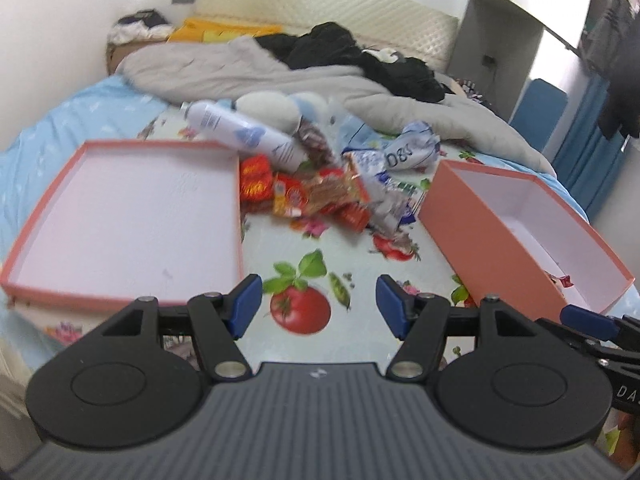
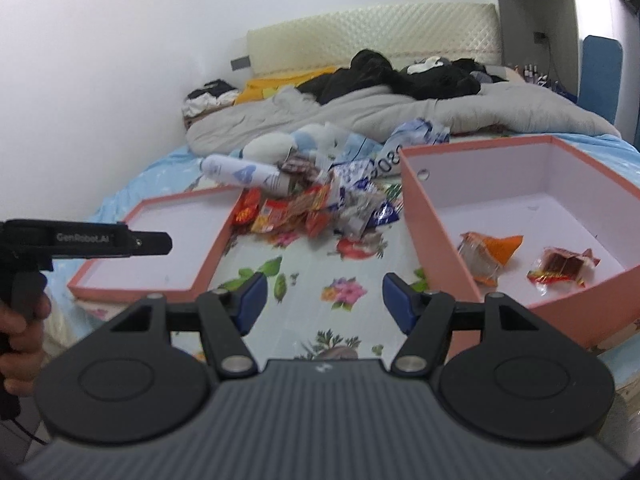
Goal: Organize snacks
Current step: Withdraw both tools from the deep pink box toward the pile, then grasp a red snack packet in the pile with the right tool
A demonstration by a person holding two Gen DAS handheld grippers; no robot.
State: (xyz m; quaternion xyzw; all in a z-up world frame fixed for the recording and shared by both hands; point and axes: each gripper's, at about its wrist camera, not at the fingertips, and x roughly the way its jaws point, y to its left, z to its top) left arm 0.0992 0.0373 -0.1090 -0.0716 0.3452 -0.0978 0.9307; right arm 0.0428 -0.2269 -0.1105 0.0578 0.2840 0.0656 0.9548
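A heap of snack packets (image 1: pixel 320 196) (image 2: pixel 320 208), red, orange and blue-white, lies on the flowered sheet between a shallow pink lid (image 1: pixel 120 216) (image 2: pixel 160 248) on the left and a deeper pink box (image 1: pixel 512 240) (image 2: pixel 440 240) on the right. Two orange-red packets (image 2: pixel 492 260) lie inside the box. A white spray can (image 1: pixel 244 132) (image 2: pixel 244 174) rests behind the heap. My left gripper (image 1: pixel 319 306) hangs open over a tomato print, short of the heap, nothing between its blue pads. My right gripper (image 2: pixel 324 306) is open too, beside the box's near corner.
A grey quilt (image 1: pixel 248 68) and black clothes (image 1: pixel 344 52) are piled behind the snacks, against a cream headboard (image 2: pixel 372 44). A white plush toy (image 1: pixel 268 106) lies by the can. A hand (image 2: pixel 20 332) grips the left tool's handle. The bed edge runs just below both grippers.
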